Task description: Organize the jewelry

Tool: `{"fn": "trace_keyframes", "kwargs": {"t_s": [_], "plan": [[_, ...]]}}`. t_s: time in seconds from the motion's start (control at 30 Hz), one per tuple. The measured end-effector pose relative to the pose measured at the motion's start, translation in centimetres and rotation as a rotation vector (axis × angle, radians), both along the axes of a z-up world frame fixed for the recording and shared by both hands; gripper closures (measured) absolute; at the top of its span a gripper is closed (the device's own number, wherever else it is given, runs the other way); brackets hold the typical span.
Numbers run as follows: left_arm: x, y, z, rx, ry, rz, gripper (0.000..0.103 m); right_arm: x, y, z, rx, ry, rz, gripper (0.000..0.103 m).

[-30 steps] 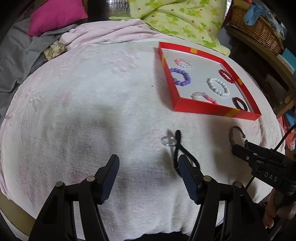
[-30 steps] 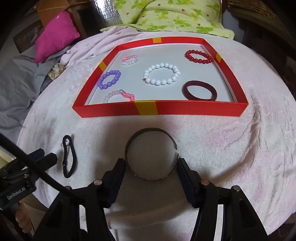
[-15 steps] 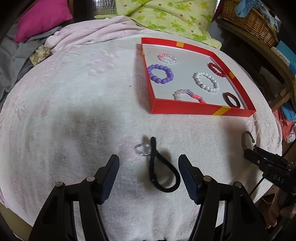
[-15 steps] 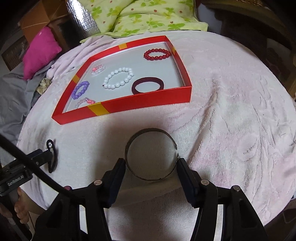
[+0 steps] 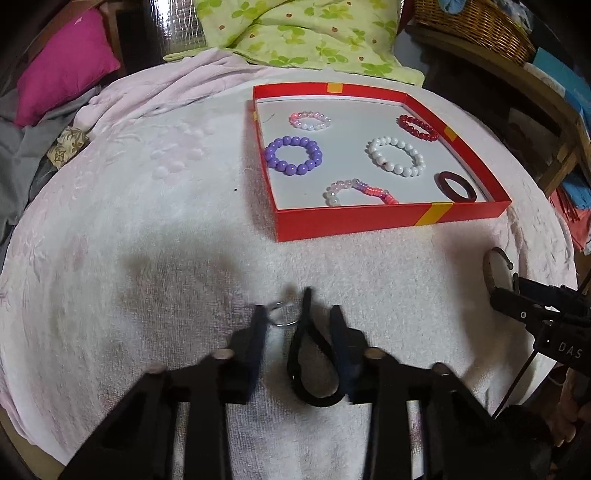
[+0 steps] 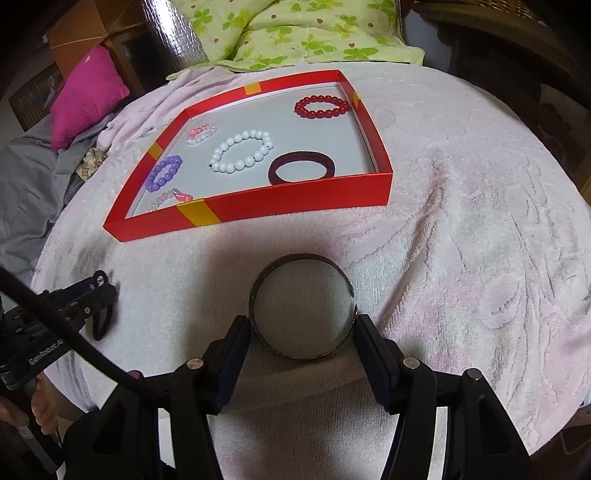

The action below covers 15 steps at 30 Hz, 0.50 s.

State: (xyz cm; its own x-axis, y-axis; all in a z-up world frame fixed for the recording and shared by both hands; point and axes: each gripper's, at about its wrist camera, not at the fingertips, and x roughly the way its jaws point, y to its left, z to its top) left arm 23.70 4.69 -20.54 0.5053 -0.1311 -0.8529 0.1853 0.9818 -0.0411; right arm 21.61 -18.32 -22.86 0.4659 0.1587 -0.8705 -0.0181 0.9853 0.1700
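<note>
A red tray (image 5: 388,218) (image 6: 258,210) on the pink towel holds several bead bracelets and a dark red bangle (image 5: 456,186) (image 6: 301,166). My left gripper (image 5: 299,325) has its jaws partly closed around a black hair tie (image 5: 314,354) and a small silver ring (image 5: 280,314) lying on the towel; the jaws look blurred. My right gripper (image 6: 303,332) is shut on a dark metal cuff bangle (image 6: 301,310), its fingers pressing both sides. The cuff (image 5: 491,266) and the right gripper also show at the right of the left wrist view.
A magenta pillow (image 5: 62,62) and grey cloth lie at the far left. A green floral pillow (image 5: 306,33) sits behind the tray. A wicker basket (image 5: 476,26) stands at the back right. The round table's edge curves close at the right.
My left gripper moved forward over the hair tie and ring and its jaws narrowed around them. My right gripper keeps hold of the cuff and has swung a little to the right.
</note>
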Motion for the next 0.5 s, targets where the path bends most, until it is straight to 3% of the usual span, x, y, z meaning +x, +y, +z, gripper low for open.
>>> {"fn": "trace_keyframes", "kwargs": {"t_s": [0.17,0.23,0.5], "plan": [[-0.2,-0.7,-0.1,0.031,-0.015,-0.002,0.081,0.0,-0.1,0.0,0.012,-0.003,0.0,0.04],[-0.3,-0.9,-0.1,0.032,-0.014,-0.008,0.088,0.0,-0.2,0.0,0.017,-0.004,0.0,0.04],[-0.5,-1.5,0.2,0.036,-0.017,-0.014,0.091,-0.1,-0.5,-0.1,0.041,-0.011,-0.002,0.04]]}}
